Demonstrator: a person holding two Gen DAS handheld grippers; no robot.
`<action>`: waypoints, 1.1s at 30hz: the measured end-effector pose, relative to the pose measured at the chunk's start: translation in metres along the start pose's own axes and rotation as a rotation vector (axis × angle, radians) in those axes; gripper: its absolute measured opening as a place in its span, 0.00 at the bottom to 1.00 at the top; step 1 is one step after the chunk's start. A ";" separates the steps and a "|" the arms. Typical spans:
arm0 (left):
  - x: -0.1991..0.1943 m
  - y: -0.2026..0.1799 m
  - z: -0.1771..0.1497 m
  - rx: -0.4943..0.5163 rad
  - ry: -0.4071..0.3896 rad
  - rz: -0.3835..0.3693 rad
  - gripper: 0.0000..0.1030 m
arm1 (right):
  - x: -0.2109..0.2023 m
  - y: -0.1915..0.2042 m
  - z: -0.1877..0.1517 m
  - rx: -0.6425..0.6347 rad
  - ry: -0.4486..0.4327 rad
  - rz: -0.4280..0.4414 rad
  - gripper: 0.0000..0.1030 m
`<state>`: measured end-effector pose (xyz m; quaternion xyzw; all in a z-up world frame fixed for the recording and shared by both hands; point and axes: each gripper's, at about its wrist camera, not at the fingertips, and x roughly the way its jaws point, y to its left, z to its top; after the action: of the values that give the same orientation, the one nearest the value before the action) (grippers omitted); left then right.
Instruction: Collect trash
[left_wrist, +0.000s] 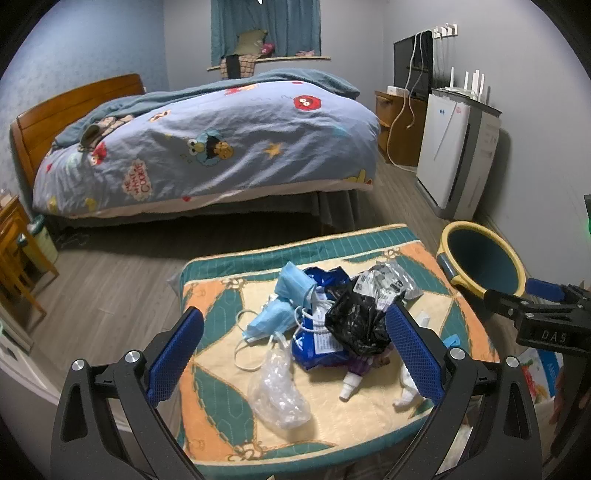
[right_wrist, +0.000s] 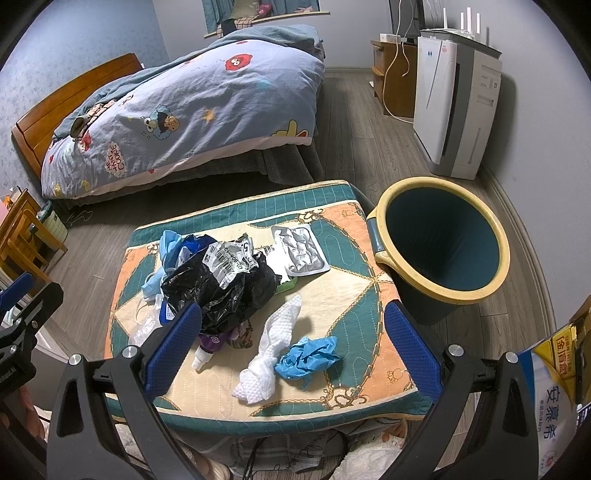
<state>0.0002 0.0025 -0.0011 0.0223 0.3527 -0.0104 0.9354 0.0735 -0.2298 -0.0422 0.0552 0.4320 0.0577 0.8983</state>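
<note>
Trash lies on a small table covered by a patterned cloth (left_wrist: 221, 373) (right_wrist: 354, 295): a black plastic bag (left_wrist: 356, 321) (right_wrist: 225, 291), blue face masks (left_wrist: 280, 306) (right_wrist: 168, 251), a clear plastic bag (left_wrist: 277, 391), a blue package (left_wrist: 317, 343), a silver foil wrapper (right_wrist: 301, 254), a white tissue (right_wrist: 269, 350), a crumpled blue paper (right_wrist: 308, 356) and a small white bottle (left_wrist: 349, 386) (right_wrist: 201, 358). A dark bin with a yellow rim (left_wrist: 482, 264) (right_wrist: 443, 243) stands right of the table. My left gripper (left_wrist: 295, 350) is open above the pile. My right gripper (right_wrist: 291, 343) is open around the tissue and blue paper.
A bed with a cartoon duvet (left_wrist: 207, 147) (right_wrist: 184, 107) stands behind the table. A white air purifier (left_wrist: 456, 155) (right_wrist: 454, 107) and a wooden cabinet (left_wrist: 400, 125) line the right wall. Wooden furniture (left_wrist: 14, 251) is at far left. A printed box (right_wrist: 554, 402) is at lower right.
</note>
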 end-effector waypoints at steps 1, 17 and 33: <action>-0.001 0.001 0.000 0.000 0.000 0.000 0.95 | 0.000 0.000 0.000 0.000 0.000 0.000 0.95; -0.001 0.001 -0.001 0.001 0.000 0.001 0.95 | 0.000 0.000 0.000 0.000 0.001 0.000 0.95; -0.001 -0.001 -0.002 0.003 -0.001 0.005 0.95 | 0.000 0.000 0.000 0.005 0.003 -0.001 0.95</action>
<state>-0.0018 0.0021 -0.0015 0.0245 0.3520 -0.0086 0.9357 0.0733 -0.2301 -0.0422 0.0572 0.4334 0.0564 0.8976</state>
